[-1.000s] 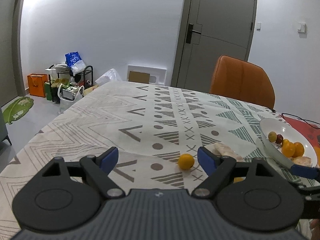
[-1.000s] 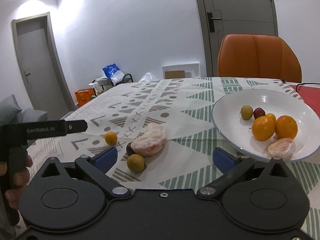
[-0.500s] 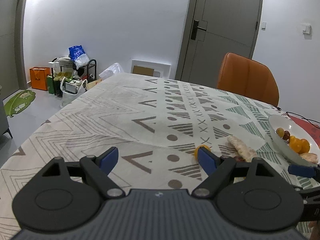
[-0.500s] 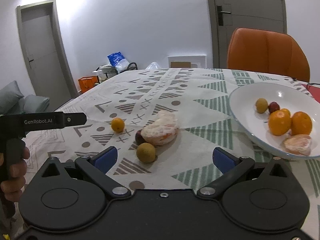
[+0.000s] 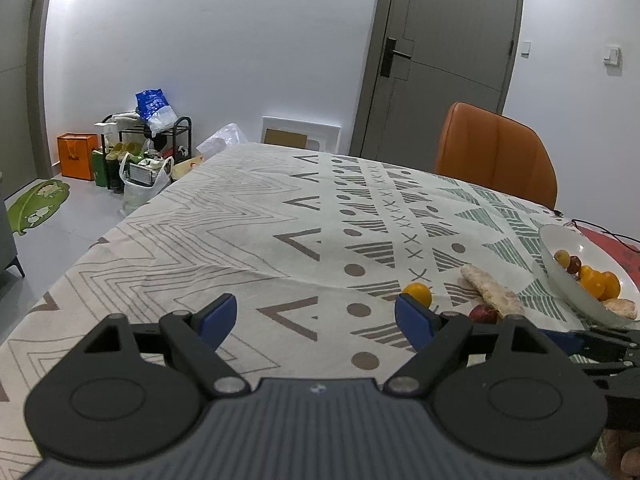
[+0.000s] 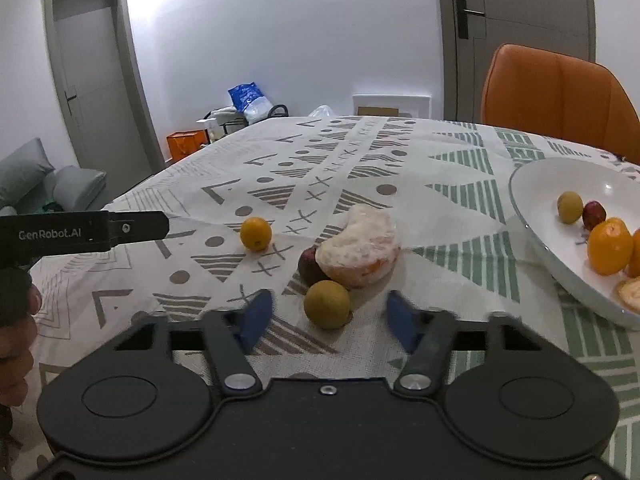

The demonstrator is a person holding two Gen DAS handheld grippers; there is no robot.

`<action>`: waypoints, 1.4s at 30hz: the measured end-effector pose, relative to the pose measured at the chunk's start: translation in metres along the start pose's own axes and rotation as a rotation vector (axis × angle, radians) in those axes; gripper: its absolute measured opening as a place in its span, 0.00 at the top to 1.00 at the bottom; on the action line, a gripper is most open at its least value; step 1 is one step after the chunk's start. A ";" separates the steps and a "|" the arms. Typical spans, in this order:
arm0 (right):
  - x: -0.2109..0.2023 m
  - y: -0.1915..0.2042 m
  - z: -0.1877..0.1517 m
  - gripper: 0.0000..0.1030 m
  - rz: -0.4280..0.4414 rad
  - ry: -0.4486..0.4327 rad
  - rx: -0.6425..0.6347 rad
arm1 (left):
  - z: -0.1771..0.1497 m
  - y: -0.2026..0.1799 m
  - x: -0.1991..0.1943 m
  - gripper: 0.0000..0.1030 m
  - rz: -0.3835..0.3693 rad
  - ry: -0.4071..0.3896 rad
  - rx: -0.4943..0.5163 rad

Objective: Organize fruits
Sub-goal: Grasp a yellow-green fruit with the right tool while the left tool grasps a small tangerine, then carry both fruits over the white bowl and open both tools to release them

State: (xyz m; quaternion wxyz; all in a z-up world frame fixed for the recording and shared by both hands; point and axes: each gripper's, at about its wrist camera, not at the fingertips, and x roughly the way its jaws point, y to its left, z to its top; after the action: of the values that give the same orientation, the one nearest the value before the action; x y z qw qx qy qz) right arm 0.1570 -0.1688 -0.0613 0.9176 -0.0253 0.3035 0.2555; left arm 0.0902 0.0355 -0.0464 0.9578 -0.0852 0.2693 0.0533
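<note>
The right gripper (image 6: 328, 316) sits low in the middle of its frame, blue-tipped fingers (image 6: 256, 318) spread and blurred, with a round yellow-green fruit (image 6: 327, 303) lying on the patterned tablecloth (image 6: 400, 160) just ahead, between the tips but touching neither. Right behind that fruit rest a dark red plum-like fruit (image 6: 309, 266) and a peeled, pale orange half (image 6: 358, 252), pressed together. A small round orange citrus (image 6: 256, 233) lies apart, left of centre. At the right edge, a white ceramic bowl (image 6: 532, 184) holds several more fruits. The left gripper (image 5: 316, 314) hangs over bare cloth at lower centre, fingers wide apart and holding nothing, the small citrus just beyond its right tip.
</note>
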 end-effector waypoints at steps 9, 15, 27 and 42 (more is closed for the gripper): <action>-0.010 -0.013 0.000 0.78 -0.028 -0.005 0.034 | 0.003 -0.021 0.013 0.18 -0.062 -0.003 0.024; -0.022 -0.019 0.002 0.78 -0.047 -0.029 0.040 | 0.004 -0.034 0.026 0.21 -0.075 0.002 0.037; -0.040 -0.037 0.004 0.78 -0.079 -0.066 0.076 | -0.001 -0.061 0.046 0.31 -0.082 0.031 0.087; -0.053 -0.058 -0.002 0.78 -0.089 -0.111 0.130 | 0.004 -0.076 0.036 0.80 -0.097 0.050 0.113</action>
State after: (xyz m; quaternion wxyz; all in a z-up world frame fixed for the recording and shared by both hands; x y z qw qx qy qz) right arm 0.1475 -0.2434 -0.0385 0.9431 0.0353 0.2667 0.1953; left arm 0.1340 -0.0360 -0.0511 0.9556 -0.0452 0.2911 -0.0108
